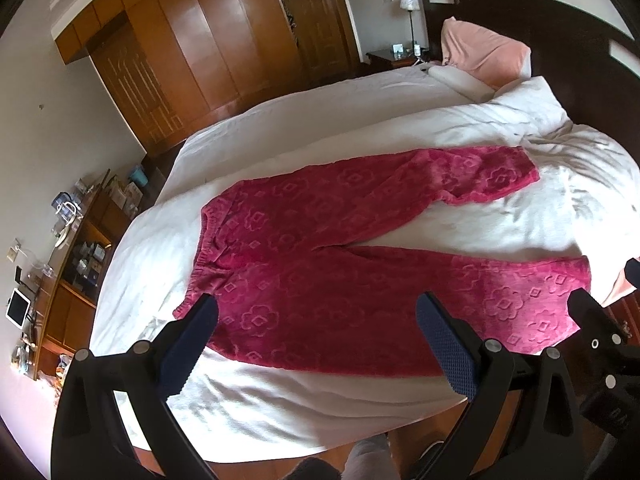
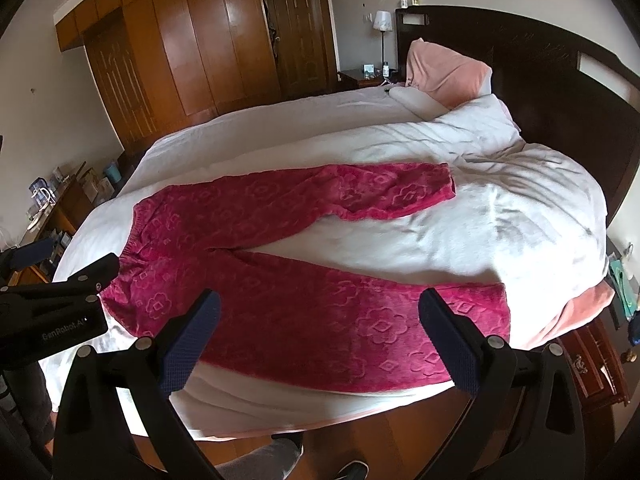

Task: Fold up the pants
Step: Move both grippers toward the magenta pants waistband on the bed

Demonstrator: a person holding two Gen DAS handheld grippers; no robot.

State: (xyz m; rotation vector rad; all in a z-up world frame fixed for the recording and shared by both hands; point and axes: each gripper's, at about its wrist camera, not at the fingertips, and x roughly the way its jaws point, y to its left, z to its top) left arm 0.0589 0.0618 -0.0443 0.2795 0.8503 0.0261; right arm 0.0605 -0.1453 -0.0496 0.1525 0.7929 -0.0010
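The magenta fleece pants (image 1: 360,264) lie flat and unfolded on the white bedspread (image 1: 320,128), waistband toward the wardrobe (image 1: 192,40) side, the two legs splayed apart toward the dark headboard (image 2: 540,72) (the nearer leg runs along the bed's edge). The left gripper (image 1: 316,320) hovers above the near leg with its jaws spread wide, pinching nothing. The right gripper (image 2: 320,316) hangs likewise, wide apart and empty. A pink pillow (image 2: 444,76) leans on the headboard
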